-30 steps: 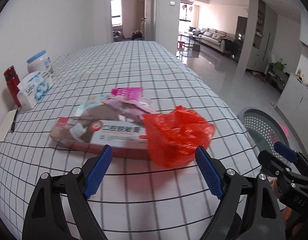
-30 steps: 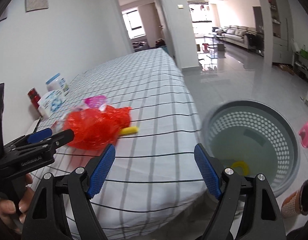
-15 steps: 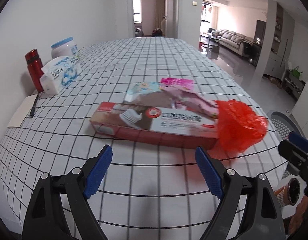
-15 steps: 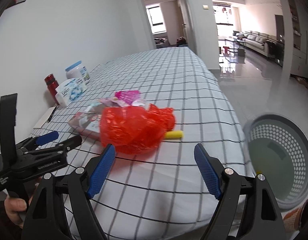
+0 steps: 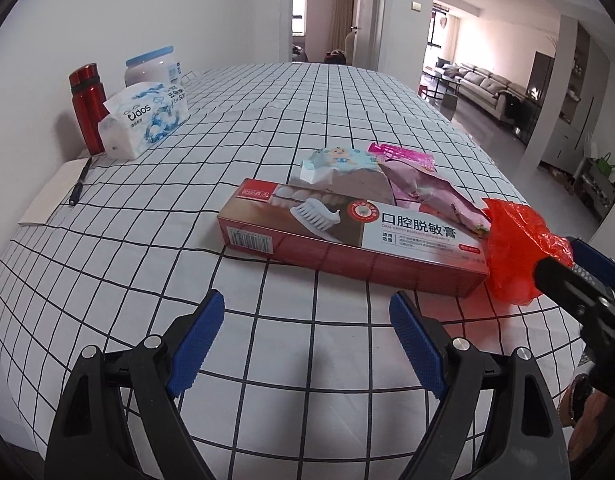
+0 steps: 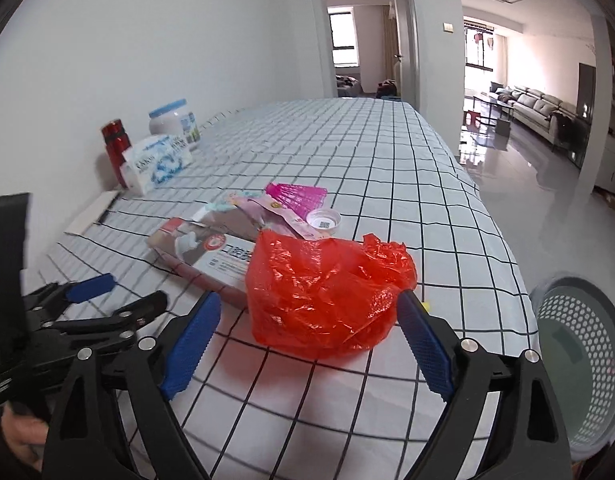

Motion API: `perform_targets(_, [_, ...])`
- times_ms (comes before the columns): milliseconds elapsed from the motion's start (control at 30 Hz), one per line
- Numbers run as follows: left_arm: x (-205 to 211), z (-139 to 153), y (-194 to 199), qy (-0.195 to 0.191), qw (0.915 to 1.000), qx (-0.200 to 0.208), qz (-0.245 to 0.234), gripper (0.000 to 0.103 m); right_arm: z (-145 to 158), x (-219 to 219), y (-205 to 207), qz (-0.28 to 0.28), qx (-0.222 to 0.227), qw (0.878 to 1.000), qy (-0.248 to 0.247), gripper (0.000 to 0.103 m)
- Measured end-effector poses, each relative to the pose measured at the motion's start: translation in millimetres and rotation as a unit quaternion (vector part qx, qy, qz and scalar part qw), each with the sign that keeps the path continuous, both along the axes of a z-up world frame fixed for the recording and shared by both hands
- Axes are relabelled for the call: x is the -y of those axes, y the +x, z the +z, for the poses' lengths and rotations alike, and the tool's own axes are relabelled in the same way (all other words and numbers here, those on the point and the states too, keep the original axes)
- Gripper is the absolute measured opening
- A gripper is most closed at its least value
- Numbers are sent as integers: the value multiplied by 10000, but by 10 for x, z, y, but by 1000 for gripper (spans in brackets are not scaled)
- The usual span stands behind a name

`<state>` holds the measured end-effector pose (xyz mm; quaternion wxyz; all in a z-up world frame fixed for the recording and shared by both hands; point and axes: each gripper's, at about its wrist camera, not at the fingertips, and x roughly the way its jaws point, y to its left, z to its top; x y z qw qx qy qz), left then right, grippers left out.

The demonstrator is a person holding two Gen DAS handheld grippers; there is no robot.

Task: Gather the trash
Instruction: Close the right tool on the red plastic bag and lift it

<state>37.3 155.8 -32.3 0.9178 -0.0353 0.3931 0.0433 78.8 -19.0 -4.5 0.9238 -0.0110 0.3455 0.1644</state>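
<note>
A crumpled red plastic bag [image 6: 327, 292] lies on the checked tablecloth, between the open fingers of my right gripper [image 6: 307, 340]; it also shows in the left wrist view [image 5: 515, 248]. A toothpaste box [image 5: 347, 236] lies behind it, also seen in the right wrist view [image 6: 203, 248]. Pink and pastel wrappers [image 5: 411, 176] and a white cap [image 6: 324, 219] lie past the box. My left gripper [image 5: 307, 344] is open and empty, a little short of the box. A grey perforated basket [image 6: 579, 364] stands on the floor at the right.
A red bottle [image 5: 87, 104], a tissue pack [image 5: 147, 120], a white jar [image 5: 151, 68], and a notepad with a pen [image 5: 59, 192] sit by the wall at the left. The table [image 6: 503, 276] edge drops off at the right, above the basket.
Both grippers swung left, away from the basket. The right gripper closed in on the red bag, which now sits between its fingers. The left gripper now faces the toothpaste box.
</note>
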Motion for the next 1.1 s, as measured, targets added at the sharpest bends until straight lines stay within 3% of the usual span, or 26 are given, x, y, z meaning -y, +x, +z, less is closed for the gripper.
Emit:
perform_targets(133, [-21, -16, -4, -28, 10000, -6, 8, 83, -81, -105, 100, -127, 10, 9994, -336, 85])
perform_targets(233, [-15, -19, -10, -41, 10000, -5, -6, 83, -121, -136, 152, -109, -28, 9995, -304, 84])
perform_targets(267, [-10, -20, -12, -51, 10000, -7, -15, 83, -131, -140, 173, -93, -61, 9995, -297, 76])
perform_targets(333, [3, -21, -20, -60, 10000, -7, -35, 83, -163, -141, 216, -73, -187, 9993, -315, 45])
perform_targets(500, [46, -17, -30, -65, 9999, -4, -84, 83, -163, 9, 225, -76, -302, 9995, 63, 16])
perform_targets(800, [228, -20, -9, -115, 9996, -28, -259, 83, 198, 452, -2, -273, 318, 9978, 511, 12])
perform_targets(1100, [567, 28, 124, -198, 9984, 29, -532, 83, 244, 870, -150, -607, 377, 9949, 709, 12])
